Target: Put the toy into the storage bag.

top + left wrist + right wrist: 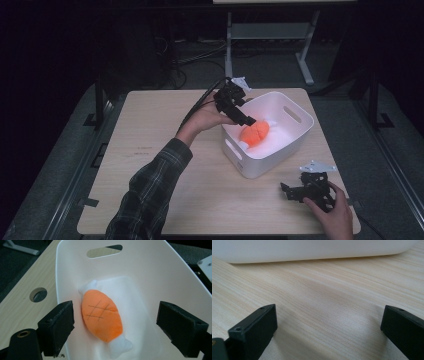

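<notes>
Plush fish (102, 318) lying inside the white bin (295, 137) on a pale wooden table (150, 150), dark room around.
Left tool (248, 120) hovers above it, jaws wide, holding nothing; right tool (289, 191) rests wide on the table.

Left tool (115, 327) gapes wide, reaching forward; right tool (329, 332) gapes low.

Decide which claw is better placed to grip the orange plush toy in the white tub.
Left. The left claw hangs open over the toy in the tub; the right claw sits outside it.
</notes>
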A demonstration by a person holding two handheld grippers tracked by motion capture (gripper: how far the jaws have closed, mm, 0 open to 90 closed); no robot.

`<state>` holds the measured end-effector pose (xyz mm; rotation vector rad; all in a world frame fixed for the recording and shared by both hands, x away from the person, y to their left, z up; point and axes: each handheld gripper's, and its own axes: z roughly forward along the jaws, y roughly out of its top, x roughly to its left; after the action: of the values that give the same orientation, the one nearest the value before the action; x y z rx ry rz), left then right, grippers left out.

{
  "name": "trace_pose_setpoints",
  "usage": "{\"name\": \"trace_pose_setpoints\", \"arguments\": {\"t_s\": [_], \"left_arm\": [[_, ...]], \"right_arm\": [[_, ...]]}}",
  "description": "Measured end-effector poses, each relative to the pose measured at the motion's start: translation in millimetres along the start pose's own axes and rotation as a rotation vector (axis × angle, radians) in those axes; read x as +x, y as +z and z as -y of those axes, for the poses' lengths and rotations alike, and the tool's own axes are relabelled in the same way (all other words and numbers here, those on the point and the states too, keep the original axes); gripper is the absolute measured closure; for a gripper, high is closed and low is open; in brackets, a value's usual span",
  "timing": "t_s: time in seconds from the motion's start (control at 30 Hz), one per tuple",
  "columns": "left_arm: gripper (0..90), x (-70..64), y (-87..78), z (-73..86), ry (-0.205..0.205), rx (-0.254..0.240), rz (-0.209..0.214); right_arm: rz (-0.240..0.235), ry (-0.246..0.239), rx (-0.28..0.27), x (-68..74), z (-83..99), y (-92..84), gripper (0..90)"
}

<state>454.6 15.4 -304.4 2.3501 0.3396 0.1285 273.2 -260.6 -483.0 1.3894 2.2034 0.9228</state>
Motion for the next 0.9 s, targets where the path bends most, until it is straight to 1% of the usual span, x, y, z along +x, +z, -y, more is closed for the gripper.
{"name": "trace_pose_setpoints", "arguments": {"t_s": [0.13,0.2,0.23,0.27,0.33,0.4,0.43,0.53,0.6,0.63,0.7,0.9], "left_arm": [[13.9,-1.1,-8.1,6.3,-0.001,-0.003,-0.004],[13.9,-1.7,-12.0,9.8,-0.007,-0.014,-0.007],[14.0,-1.7,-14.9,11.6,-0.003,-0.009,-0.007],[13.9,-2.4,-16.7,13.7,-0.009,-0.020,-0.008],[14.0,-3.5,-21.6,18.0,-0.015,-0.026,-0.007],[14.0,-5.1,-25.9,22.5,-0.016,-0.030,-0.015],[14.1,-5.5,-28.8,24.7,-0.015,-0.024,-0.019],[14.2,-6.9,-36.8,32.4,-0.030,-0.038,-0.034],[14.5,-7.7,-42.1,38.7,-0.037,-0.040,-0.044],[14.5,-7.8,-45.0,42.1,-0.031,-0.036,-0.047],[14.6,-8.5,-50.0,49.3,-0.040,-0.035,-0.058],[15.0,-12.4,-63.4,74.6,-0.071,-0.052,-0.081]], "right_arm": [[-0.002,0.000,0.000,0.0,0.0,0.0,0.2],[-0.002,0.000,0.000,0.0,0.0,0.0,0.2],[-0.002,0.002,0.000,0.1,-0.1,-0.1,0.2],[-0.002,0.002,0.000,0.1,0.0,0.0,0.2],[-0.002,0.002,0.001,0.1,0.0,-0.1,0.2],[-0.002,0.002,0.001,0.1,-0.1,-0.1,0.1],[-0.001,0.003,0.000,0.2,-0.1,-0.1,0.2],[0.000,0.001,0.001,0.0,0.0,0.0,0.2],[0.000,0.000,0.000,-0.1,0.0,0.1,0.2],[0.000,-0.002,-0.001,-0.2,0.1,0.1,0.2],[0.000,-0.002,-0.001,-0.2,0.1,0.2,0.2],[0.000,-0.002,-0.001,-0.2,0.1,0.1,0.2]]}}
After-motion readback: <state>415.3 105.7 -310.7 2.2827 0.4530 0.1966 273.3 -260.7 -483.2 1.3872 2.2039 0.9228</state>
